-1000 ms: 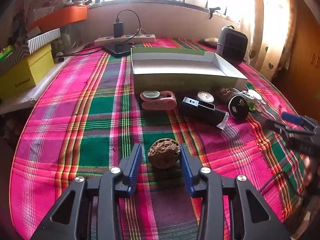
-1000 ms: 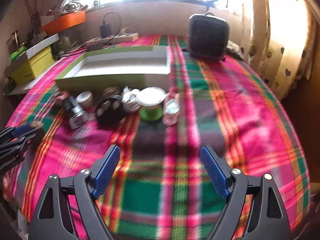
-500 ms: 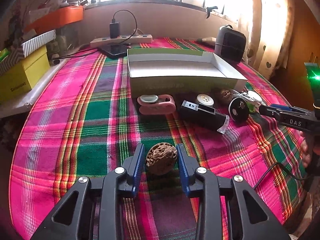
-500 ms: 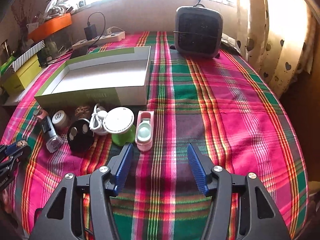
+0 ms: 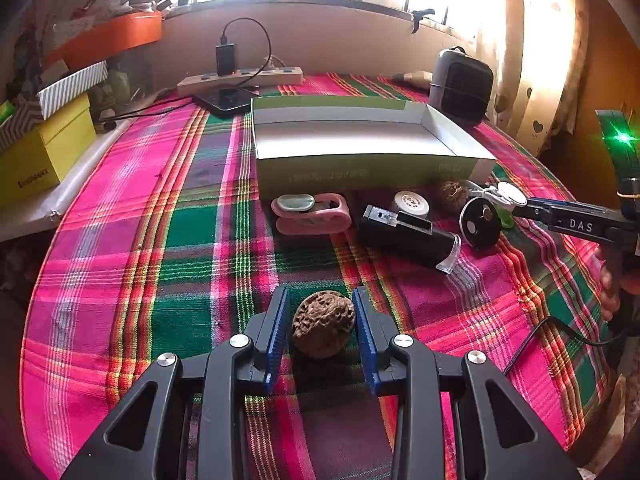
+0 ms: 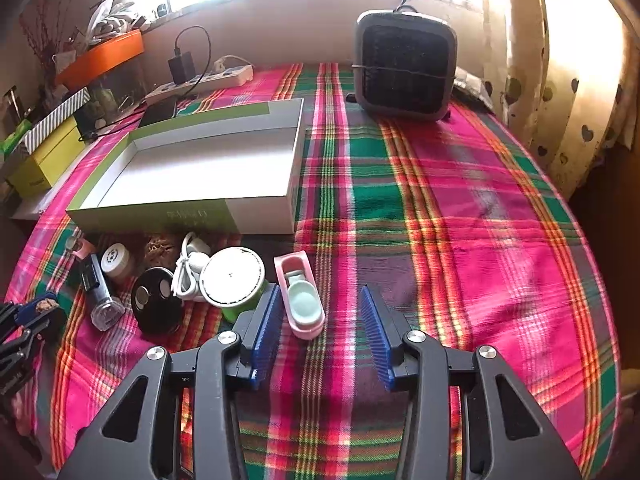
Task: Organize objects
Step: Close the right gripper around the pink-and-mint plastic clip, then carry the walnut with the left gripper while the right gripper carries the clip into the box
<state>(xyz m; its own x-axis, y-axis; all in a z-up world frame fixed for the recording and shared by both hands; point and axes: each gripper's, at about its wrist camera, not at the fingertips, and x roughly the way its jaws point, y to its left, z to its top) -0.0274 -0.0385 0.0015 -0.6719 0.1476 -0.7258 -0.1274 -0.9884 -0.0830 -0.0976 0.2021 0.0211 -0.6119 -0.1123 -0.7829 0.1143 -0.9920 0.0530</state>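
Plaid cloth (image 6: 460,208) in pink and green covers the table. Left gripper (image 5: 322,330): narrow jaws, blue pads pressed on both sides of a wrinkled brown walnut (image 5: 323,323) near the cloth's front edge. Right gripper (image 6: 322,330): jaws have just been closing and stand half apart, pads touching nothing; the near end of a pink case (image 6: 301,296) lies between the tips, closer to the left pad. Open box (image 6: 192,168), nothing inside, sits behind a row of small items: green-based white disc (image 6: 234,278), white cable (image 6: 188,266), black puck (image 6: 154,304). Grey heater (image 6: 404,70) stands at the back.
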